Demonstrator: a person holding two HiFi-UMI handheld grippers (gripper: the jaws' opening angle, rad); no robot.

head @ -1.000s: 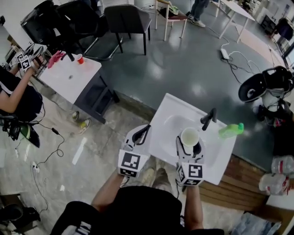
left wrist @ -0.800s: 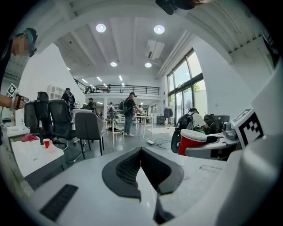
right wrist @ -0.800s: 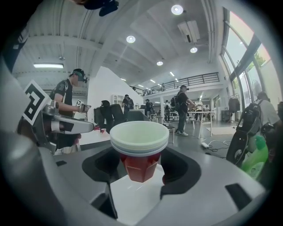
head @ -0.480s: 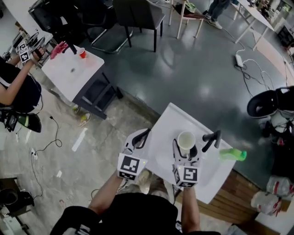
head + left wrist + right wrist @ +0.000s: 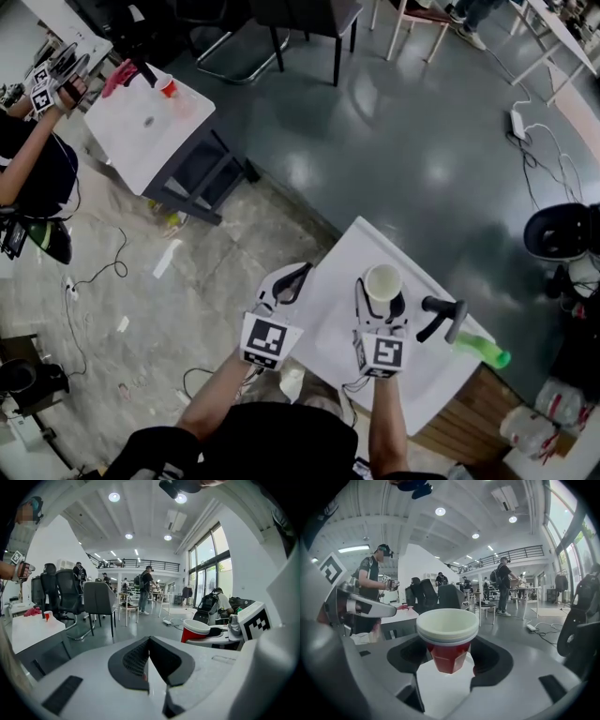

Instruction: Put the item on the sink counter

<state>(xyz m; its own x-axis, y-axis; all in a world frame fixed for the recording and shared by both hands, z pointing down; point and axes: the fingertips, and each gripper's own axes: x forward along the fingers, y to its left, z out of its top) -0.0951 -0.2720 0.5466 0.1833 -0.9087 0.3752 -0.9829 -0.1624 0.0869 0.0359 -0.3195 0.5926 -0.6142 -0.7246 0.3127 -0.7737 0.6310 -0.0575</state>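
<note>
A red plastic cup (image 5: 383,279) with a white inside stands upright between the jaws of my right gripper (image 5: 382,292), which is shut on its lower body. The cup hangs over the white sink counter (image 5: 345,255), left of the black faucet (image 5: 439,315). In the right gripper view the cup (image 5: 447,637) fills the middle, with the right gripper (image 5: 449,663) closed round its red wall. My left gripper (image 5: 287,281) is at the counter's left edge, shut and empty. In the left gripper view the left gripper (image 5: 149,641) has its pads together, and the cup (image 5: 195,631) shows to the right.
A green bottle (image 5: 484,350) lies on the counter past the faucet. At upper left a white table (image 5: 141,131) carries a small red cup (image 5: 168,89), beside a person's arm with another gripper (image 5: 42,92). Cables cross the floor, and a black chair (image 5: 561,230) stands at right.
Both grippers have moved forward and sunk toward the sink counter, side by side. The cup has stayed in the right gripper. The sink now sits lower right in the head view.
</note>
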